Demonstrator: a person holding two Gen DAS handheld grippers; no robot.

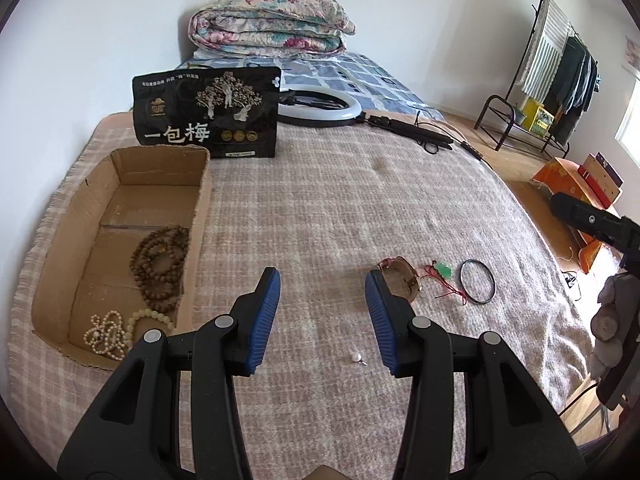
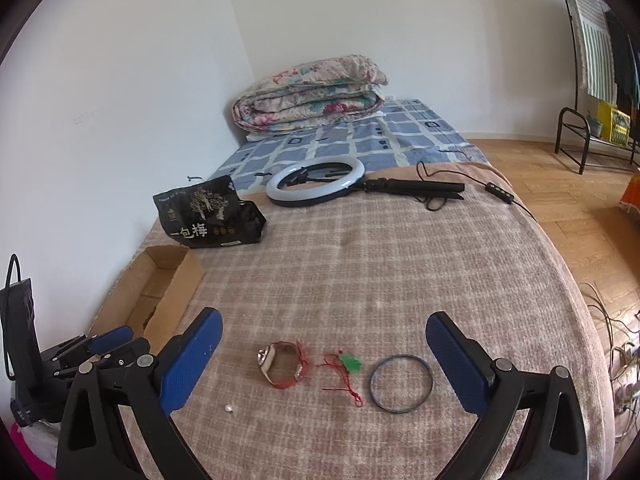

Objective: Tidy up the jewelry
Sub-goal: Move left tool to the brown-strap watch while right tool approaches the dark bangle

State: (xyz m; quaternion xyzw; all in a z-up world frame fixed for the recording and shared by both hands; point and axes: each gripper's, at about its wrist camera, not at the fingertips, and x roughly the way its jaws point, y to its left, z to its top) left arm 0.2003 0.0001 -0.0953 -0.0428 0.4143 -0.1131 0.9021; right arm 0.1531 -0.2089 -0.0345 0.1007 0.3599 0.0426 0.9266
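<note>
Evidently the cardboard box (image 1: 120, 236) at nine o'clock serves as the sorting bin: brown prayer beads (image 1: 162, 268) and cream bead strands (image 1: 116, 330) already lie inside. Both the left gripper (image 1: 322, 316) and right gripper (image 2: 322, 364) gape wide, empty. Ahead of the right gripper wait a red-strapped watch (image 2: 282, 364), a green pendant on red cord (image 2: 348, 366), a thin dark bangle (image 2: 401, 383), and at seven o'clock a small pearl (image 2: 229, 408).

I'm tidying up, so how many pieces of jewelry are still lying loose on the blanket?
4: a watch, a green charm on red string beside it, a thin bangle farthest right, and a small pearl nearest the left gripper. None seem hidden.
</note>
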